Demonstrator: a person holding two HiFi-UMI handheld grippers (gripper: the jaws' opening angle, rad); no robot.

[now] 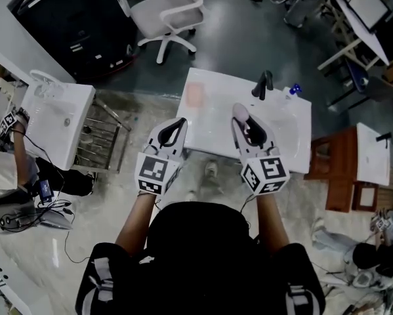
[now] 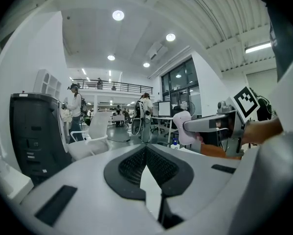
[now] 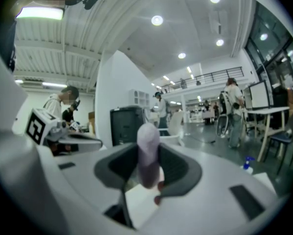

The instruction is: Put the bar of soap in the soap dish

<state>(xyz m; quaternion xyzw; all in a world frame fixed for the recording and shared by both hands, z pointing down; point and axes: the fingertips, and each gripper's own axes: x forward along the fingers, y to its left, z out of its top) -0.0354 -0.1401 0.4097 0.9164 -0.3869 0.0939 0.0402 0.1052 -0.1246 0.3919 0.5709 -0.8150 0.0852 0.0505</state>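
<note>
Operator and two handheld grippers, appearance only.

Person wears a black short-sleeved top (image 1: 196, 268) with grey-and-white shoulder straps (image 1: 101, 275) on both sides. The left white plastic gripper (image 1: 178, 122) has a smooth rounded shell and flat black rectangular insets on top. Its fingers (image 2: 131, 165) are faced with black ribbed pads, and a dark rim runs round the throat. A white cube with black square markers (image 1: 158, 173) sits at its rear. The right white plastic gripper (image 1: 243, 113) is the same build: white shell, black pads, black insets, and a second marker cube (image 1: 265, 174) at the rear.

An open lab-office hall, with swivel chair (image 1: 170, 8), monitor desks (image 1: 363, 28) and mezzanine railing (image 2: 107, 86).
</note>
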